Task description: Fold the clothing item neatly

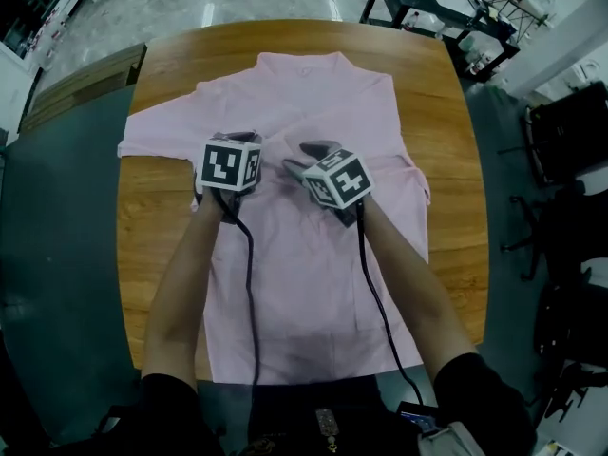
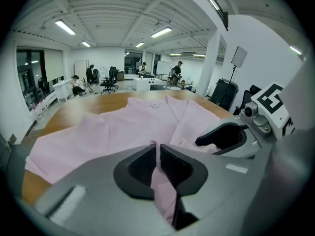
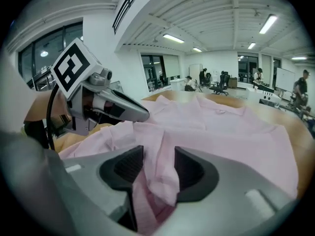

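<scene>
A pink short-sleeved shirt (image 1: pixel 304 103) lies flat on the wooden table (image 1: pixel 157 207), with its collar toward the far edge and its hem reaching the near edge by the person. Both forearms reach forward from the bottom of the head view and draw slightly toward each other, the left forearm (image 1: pixel 180 293) and the right forearm (image 1: pixel 418 293) both bare below dark sleeves. The two hands hold their tools side by side over the chest of the shirt, near each other but apart, and both are angled down and away from the person. The left gripper (image 2: pixel 157 150) has its fingers (image 2: pixel 140 168) pressed together on a thin ridge of the pink cloth, which runs up between the ribbed pads and shows just above their tips. The right gripper (image 3: pixel 160 163) has its fingers (image 3: pixel 123 167) spread, and a loose bunched fold of the shirt sits in the gap between them, with the pads not clamped on it. In the head view each tool's marker cube faces up, the left cube (image 1: pixel 231 162) slightly farther from the person than the right cube (image 1: pixel 339 179). A black cable (image 1: pixel 250 283) trails back from each tool over the cloth toward the person.
</scene>
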`<state>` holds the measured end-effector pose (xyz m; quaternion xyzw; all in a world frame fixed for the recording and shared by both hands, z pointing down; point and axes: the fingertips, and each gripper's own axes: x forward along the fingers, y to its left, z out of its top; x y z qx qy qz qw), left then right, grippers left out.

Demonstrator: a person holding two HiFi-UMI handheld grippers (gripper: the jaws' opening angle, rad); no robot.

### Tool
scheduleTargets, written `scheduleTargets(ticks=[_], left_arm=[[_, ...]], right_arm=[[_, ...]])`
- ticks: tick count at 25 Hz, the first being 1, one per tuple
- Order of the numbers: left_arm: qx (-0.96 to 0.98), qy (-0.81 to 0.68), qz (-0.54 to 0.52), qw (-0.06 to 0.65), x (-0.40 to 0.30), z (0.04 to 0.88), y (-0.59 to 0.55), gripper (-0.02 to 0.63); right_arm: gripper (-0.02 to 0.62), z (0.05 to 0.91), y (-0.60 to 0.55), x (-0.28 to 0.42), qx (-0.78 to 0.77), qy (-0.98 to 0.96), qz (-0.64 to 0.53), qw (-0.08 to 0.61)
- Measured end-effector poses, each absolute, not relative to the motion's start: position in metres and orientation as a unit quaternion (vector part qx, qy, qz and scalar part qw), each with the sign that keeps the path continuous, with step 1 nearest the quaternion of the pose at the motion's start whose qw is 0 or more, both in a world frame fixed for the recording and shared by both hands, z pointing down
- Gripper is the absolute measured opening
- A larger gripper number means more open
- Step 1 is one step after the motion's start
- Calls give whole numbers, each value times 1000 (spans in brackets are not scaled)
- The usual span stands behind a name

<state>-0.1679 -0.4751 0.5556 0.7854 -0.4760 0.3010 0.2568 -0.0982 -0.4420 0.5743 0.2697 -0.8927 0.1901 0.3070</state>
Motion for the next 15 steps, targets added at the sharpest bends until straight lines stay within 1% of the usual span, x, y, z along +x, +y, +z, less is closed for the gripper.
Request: scheduleTargets(ticks=[4,9,15], left_arm=[[781,-453,330,276,-182,576,-458,47],[784,-440,329,290,-187,585,-445,51],[782,-461,318,273,-203,574,-454,51]], right_arm=[[187,581,-426,-118,229,-898,162,339],[185,588,-426,-126,224,-893,155,358],[181,582,-441,-123,259,-884,176,347]])
